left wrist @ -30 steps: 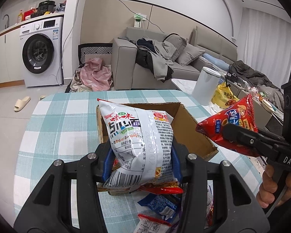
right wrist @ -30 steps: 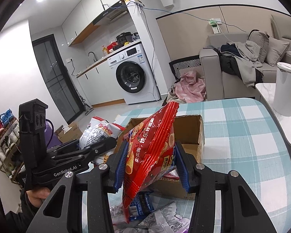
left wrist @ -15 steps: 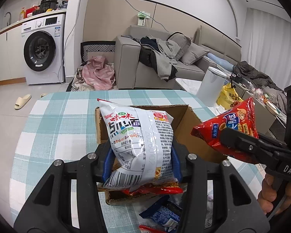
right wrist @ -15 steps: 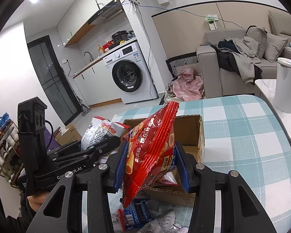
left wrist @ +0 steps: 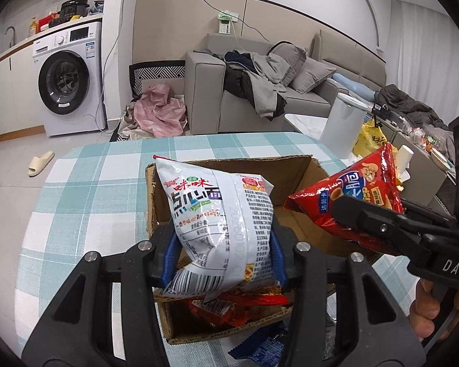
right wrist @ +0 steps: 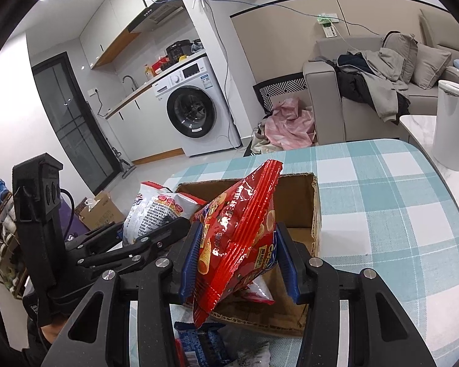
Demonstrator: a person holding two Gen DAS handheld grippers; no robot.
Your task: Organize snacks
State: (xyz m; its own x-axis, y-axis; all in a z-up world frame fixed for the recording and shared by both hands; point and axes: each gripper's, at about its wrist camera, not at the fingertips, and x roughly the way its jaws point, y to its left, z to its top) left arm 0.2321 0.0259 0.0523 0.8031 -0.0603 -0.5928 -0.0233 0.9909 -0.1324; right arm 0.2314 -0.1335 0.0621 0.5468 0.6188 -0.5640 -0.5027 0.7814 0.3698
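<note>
My left gripper (left wrist: 223, 253) is shut on a white noodle snack bag (left wrist: 220, 214), held upright over the near part of an open cardboard box (left wrist: 306, 165). A red snack packet (left wrist: 226, 304) lies inside the box below it. My right gripper (right wrist: 238, 263) is shut on a red chip bag (right wrist: 241, 232), held over the same box (right wrist: 300, 198). In the left wrist view the right gripper (left wrist: 345, 214) comes in from the right with the red bag (left wrist: 352, 189). In the right wrist view the left gripper (right wrist: 156, 229) and the white bag (right wrist: 156, 208) show at the left.
The box stands on a table with a teal and white check cloth (left wrist: 85, 189). Loose blue packets (right wrist: 199, 342) lie on the cloth in front of the box. A hand (left wrist: 428, 309) holds the right gripper's handle. Beyond the table are a white bin (left wrist: 342, 125), a sofa and a washing machine.
Both grippers have come forward and down toward the box with their bags still held. The box looks larger and nearer, and the loose packets have slid toward the bottom edge.
</note>
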